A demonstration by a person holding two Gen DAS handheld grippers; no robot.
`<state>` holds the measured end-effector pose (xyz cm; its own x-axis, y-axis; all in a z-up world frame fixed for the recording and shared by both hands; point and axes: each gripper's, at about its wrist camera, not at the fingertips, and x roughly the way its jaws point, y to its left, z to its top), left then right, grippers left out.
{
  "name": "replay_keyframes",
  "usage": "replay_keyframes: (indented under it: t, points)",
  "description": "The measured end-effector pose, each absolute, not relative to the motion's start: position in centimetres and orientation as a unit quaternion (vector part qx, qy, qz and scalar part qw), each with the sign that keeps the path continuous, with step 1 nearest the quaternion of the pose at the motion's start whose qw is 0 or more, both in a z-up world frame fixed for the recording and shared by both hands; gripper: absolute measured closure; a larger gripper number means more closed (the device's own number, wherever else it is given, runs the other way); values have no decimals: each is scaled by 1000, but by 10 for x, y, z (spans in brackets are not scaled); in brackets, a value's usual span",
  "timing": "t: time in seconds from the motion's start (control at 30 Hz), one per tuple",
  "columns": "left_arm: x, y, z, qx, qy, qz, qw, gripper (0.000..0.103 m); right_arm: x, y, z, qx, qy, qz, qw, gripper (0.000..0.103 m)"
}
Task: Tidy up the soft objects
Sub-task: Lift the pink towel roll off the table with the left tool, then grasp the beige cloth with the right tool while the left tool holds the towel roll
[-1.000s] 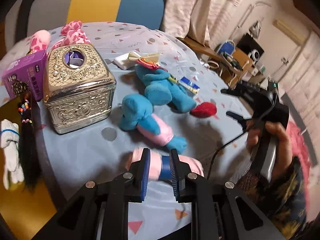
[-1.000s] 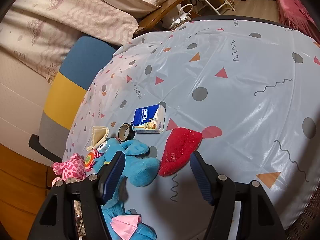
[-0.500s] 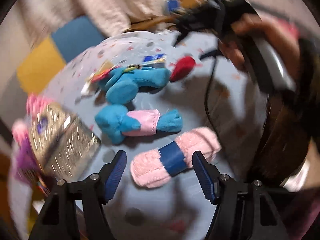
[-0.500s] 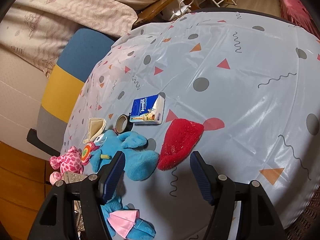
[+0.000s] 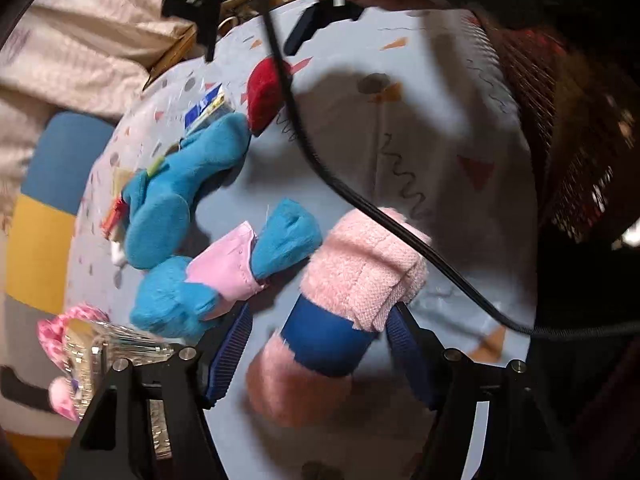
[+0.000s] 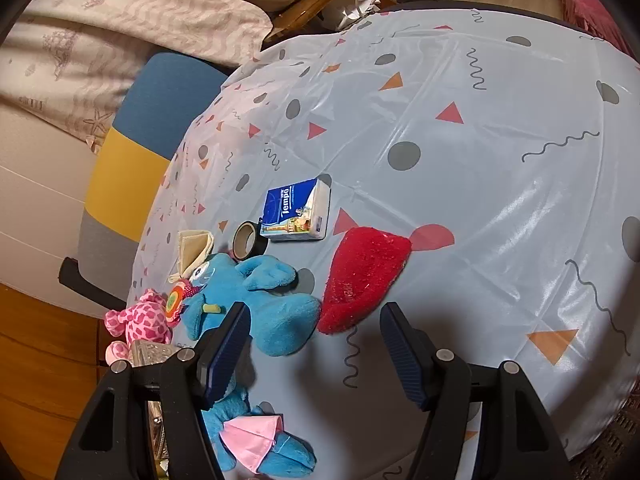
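— Step in hand? Left gripper (image 5: 316, 350) over the pink rolled towel (image 5: 352, 300) on the bench (image 6: 480, 160) — jaws apart, straddling its blue band, not pressing.

— Next: probably lower, then squeeze. Right gripper (image 6: 314, 344), jaws apart, empty, above the red cloth (image 6: 360, 276).

— In the way? Black cable (image 5: 360, 200) draped across the towel; blue plush toy (image 5: 180, 188) just left.

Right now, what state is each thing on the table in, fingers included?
Left gripper: fingers open, astride the pink roll.
Pink roll: rolled, blue band around it, lying on the table.
Right gripper: fingers open, holding nothing.
Red cloth: lying loose, beyond the right fingers.
Large blue plush: lying down.
Small blue plush: lying down, pink garment on.
Tissue pack: lying flat.
Tape roll: standing tilted.
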<state>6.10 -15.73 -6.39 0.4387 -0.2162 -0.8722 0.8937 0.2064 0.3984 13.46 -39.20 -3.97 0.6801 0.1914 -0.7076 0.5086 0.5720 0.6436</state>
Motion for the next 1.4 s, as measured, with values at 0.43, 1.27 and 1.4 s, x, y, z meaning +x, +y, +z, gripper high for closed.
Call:
replay_keyframes:
  t: [0.43, 1.27, 1.4]
  points:
    - [71, -85, -53, 85, 490, -295, 816, 65, 139, -384, -34, 432, 383, -79, 813, 35]
    - [68, -67, -81, 29, 430, -305, 850, 64, 298, -279, 1, 247, 469, 56, 846, 26]
    - [64, -73, -82, 55, 418, -307, 853, 65, 336, -287, -12, 296, 472, 28, 830, 21]
